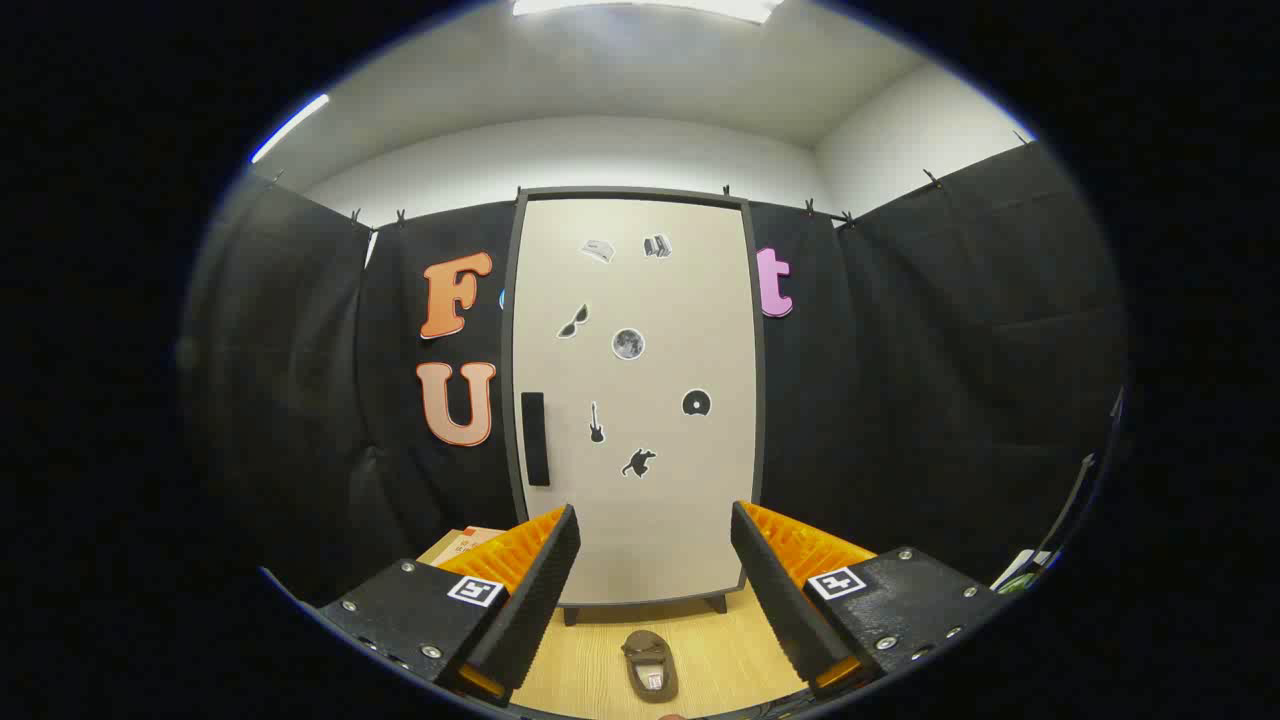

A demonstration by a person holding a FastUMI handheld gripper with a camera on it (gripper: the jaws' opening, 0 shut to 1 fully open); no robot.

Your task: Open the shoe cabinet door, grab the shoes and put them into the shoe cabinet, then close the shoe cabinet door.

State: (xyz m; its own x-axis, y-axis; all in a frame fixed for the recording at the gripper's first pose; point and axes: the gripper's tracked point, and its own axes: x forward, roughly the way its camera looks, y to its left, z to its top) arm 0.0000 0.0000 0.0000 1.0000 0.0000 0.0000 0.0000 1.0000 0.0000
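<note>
— Jaws stand wide apart on the gripper (655,590), nothing between them. Where's the handle?

— Ahead and off to the left: a dark handle (535,438) on the left edge of the shoe cabinet door (640,400), its long axis upright. That door is closed.

— And the shoe?

— A brown shoe (650,665) lies on the wooden floor (720,650) between the fingers, in front of the cabinet, toe toward the door.

— So door first, I'd judge, reaching up and left

Wooden floor (720,650) — cardboard box (468,545) lying at left; ceiling light (645,8) overhead, white wall (560,150) behind.
</note>
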